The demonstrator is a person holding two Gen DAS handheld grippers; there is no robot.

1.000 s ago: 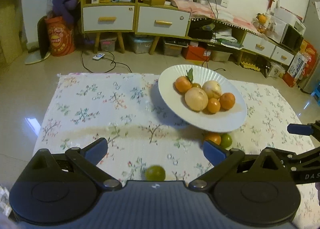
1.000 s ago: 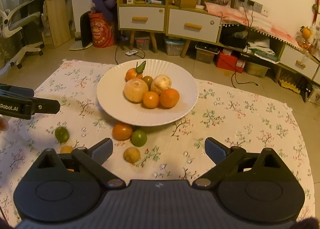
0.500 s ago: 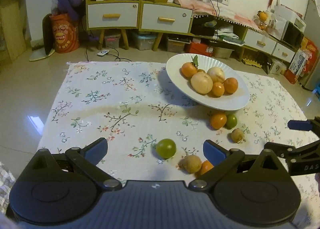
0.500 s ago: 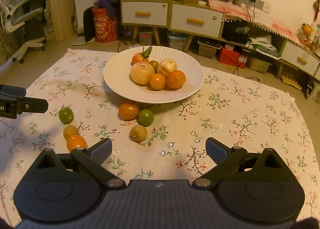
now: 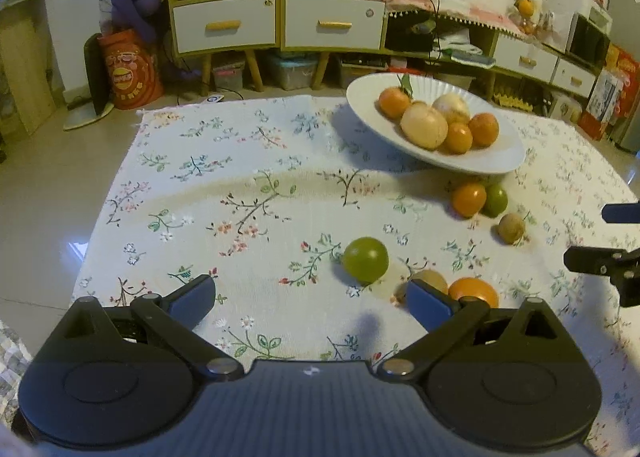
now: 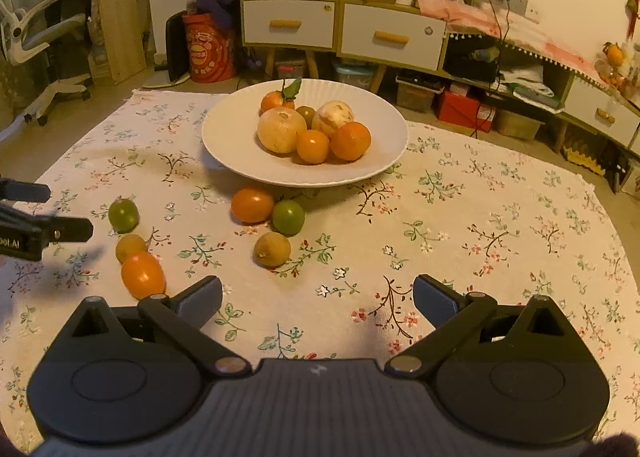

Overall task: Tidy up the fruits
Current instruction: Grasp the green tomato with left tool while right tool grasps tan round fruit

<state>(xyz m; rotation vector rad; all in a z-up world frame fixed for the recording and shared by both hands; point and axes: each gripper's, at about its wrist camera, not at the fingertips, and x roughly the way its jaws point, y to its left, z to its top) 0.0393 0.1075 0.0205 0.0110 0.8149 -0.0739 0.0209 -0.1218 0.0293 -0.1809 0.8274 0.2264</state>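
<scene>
Left gripper point(image 5: 310, 295), jaws wide and empty, low over the floral cloth point(image 5: 224, 161), approaching a green fruit point(image 5: 365, 259) just ahead; closing on it appears next; open cloth lies leftward; white plate point(image 6: 224, 137) holds gathered fruit, loose pieces before it; right gripper point(image 6: 318, 297), jaws equally wide, empty, has clear cloth ahead.

Only the cut-off letters "ot.AI" read, on the left gripper point(image 6: 60, 213) body.
</scene>
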